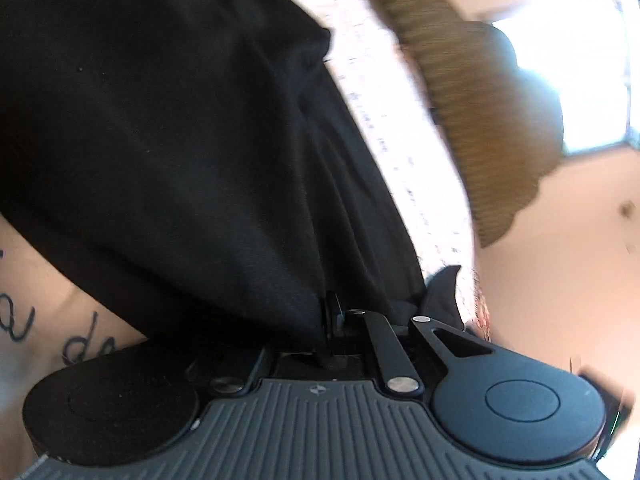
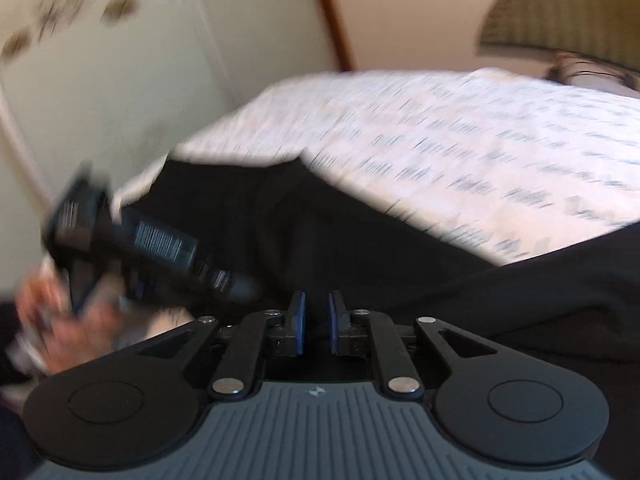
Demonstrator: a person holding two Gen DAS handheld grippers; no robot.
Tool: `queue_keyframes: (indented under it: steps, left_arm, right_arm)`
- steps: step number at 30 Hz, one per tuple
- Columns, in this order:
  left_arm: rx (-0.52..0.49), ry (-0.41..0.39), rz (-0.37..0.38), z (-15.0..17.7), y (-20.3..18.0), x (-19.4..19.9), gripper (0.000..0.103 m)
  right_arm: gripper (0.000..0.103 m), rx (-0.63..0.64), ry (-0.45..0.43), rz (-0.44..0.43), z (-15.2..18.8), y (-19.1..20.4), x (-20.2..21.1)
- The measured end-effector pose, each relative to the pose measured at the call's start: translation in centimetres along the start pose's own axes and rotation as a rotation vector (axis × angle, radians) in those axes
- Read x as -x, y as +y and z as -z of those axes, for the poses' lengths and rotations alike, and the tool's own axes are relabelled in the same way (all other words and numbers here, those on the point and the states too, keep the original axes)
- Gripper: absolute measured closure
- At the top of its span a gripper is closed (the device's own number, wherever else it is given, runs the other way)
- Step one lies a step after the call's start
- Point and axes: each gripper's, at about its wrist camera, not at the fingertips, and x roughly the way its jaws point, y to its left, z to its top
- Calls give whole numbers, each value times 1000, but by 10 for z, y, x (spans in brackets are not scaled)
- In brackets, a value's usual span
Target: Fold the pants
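Your left tongs (image 1: 332, 320) are clamped on the black pants (image 1: 168, 120); your right tongs (image 2: 317, 322) stand slightly apart above the pants, over the bed (image 2: 460, 140).

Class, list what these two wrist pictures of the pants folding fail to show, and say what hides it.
- Left wrist view: left gripper fingertips, buried in the black pants.
- Left wrist view: forearm tattoo, cut off by pants and frame edge.
- Right wrist view: bedspread print, motion-blurred.
- Right wrist view: whether the right gripper pinches fabric.
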Motion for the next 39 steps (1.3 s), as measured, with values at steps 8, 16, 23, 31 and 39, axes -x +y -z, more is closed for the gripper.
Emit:
queue_keyframes:
  steps: [8,16,23,31,39]
  left_arm:
    - [-71,-87,100,15,11,11,90]
    - [-58,-85,132,13,13,9,86]
    - [-50,-81,148,11,20,8,86]
    - [-51,-81,151,11,21,7,86]
    - [-59,-86,147,11,20,7,86]
  right_arm:
    - [2,-425,15,539,-81,-146,-3]
    - [54,-497,219,652,-85,-175,-59]
    - [62,-472,262,703,-88,-184,-79]
    - [100,-553,109,624,-76,-192,-45]
    - [100,-614,-107,476,-60,-171,20]
